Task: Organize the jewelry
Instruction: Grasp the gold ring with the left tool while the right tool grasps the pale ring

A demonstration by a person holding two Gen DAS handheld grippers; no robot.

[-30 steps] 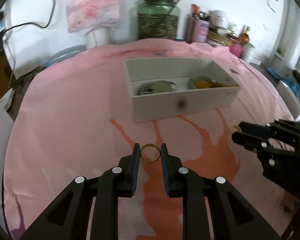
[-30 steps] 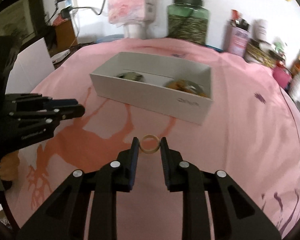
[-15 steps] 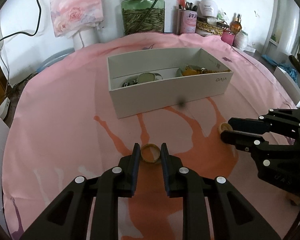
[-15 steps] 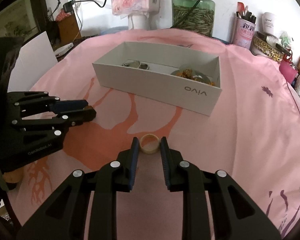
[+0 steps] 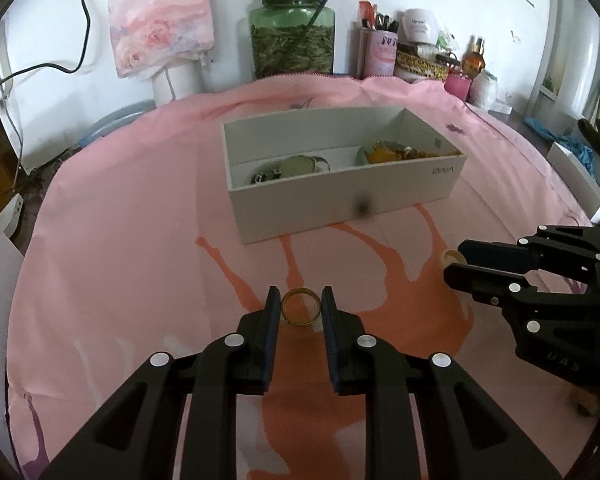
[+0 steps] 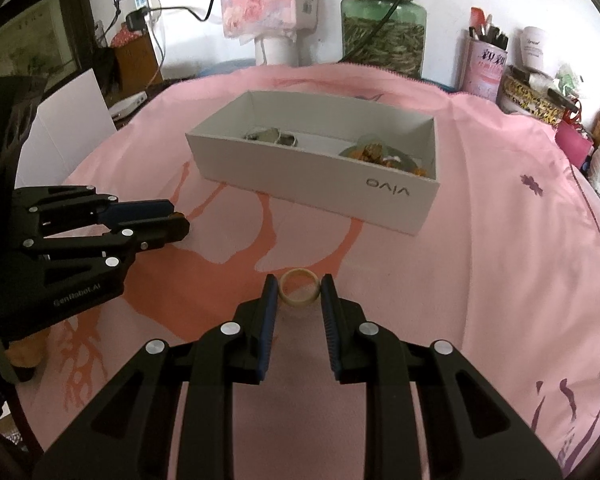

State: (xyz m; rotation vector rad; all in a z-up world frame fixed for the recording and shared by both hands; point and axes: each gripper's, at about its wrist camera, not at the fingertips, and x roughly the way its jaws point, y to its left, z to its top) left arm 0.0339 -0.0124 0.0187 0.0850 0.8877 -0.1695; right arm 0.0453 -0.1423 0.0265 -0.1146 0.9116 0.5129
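My left gripper (image 5: 300, 305) is shut on a gold ring (image 5: 300, 322), pinched at the very fingertips over the pink cloth. My right gripper (image 6: 299, 287) is shut on a cream ring (image 6: 299, 302) in the same way. Each gripper shows in the other's view: the right gripper (image 5: 454, 266) with the cream ring (image 5: 451, 257) at its tip, and the left gripper (image 6: 178, 222) at the left edge. Beyond both stands a white open box (image 5: 340, 200) (image 6: 312, 188). It holds silver and green pieces (image 5: 290, 168) on the left and gold-orange pieces (image 5: 384, 152) on the right.
A pink cloth with orange patterns (image 5: 140, 240) covers the round table. Along the back wall stand a green glass jar (image 5: 292, 36), a floral bag (image 5: 160, 24), a pink pen tin (image 5: 378, 54) and small bottles (image 5: 474, 58). A white board (image 6: 68, 120) leans at the left.
Both grippers keep the same pinch on their rings. The box sits a little differently in the views than a second ago; otherwise nothing has visibly moved.
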